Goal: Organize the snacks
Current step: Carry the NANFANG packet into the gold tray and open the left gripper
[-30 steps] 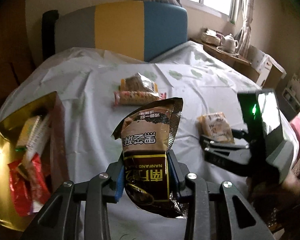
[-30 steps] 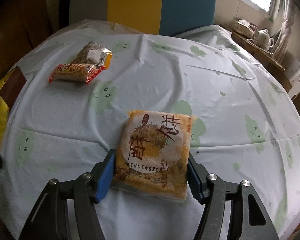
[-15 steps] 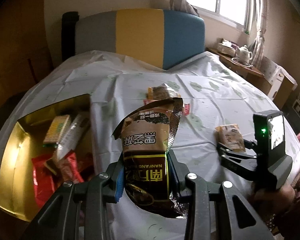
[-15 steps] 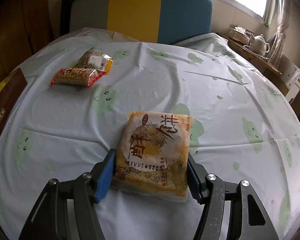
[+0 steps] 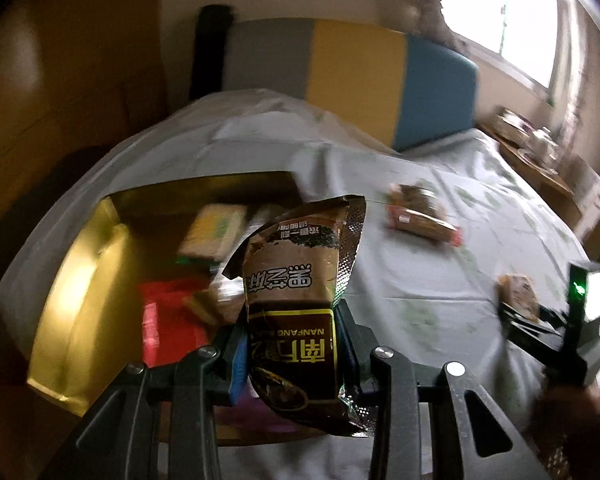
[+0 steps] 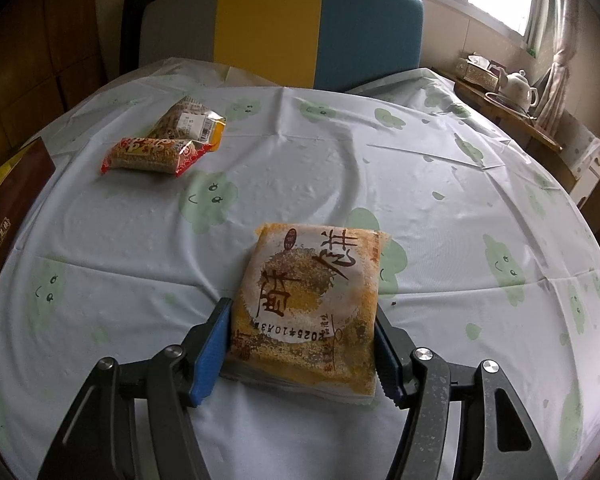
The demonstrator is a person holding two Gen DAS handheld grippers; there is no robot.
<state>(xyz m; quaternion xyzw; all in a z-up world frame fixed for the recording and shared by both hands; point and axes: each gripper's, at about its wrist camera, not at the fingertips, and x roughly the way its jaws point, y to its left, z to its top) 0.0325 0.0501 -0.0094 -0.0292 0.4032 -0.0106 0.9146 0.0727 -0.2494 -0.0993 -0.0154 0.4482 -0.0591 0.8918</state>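
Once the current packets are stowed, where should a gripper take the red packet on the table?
Grip the red packet across its narrow middle, coming from above. It lies flat and elongated, and the clear-wrapped packet touches its far right end, so the middle looks freest.

Your left view's motion-smeared: snacks in the gold box (image 5: pixel 80 272) at 9 o'clock are unreadable, brown pouch (image 5: pixel 300 300) hides some

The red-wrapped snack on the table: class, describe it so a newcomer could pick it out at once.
Start at the striped chair behind the cloud-print tablecloth. Two packets lie together on the cloth's far left. The red-wrapped snack is the nearer one, a long bar with red ends, touching the clear yellow-edged packet with the white label behind it.
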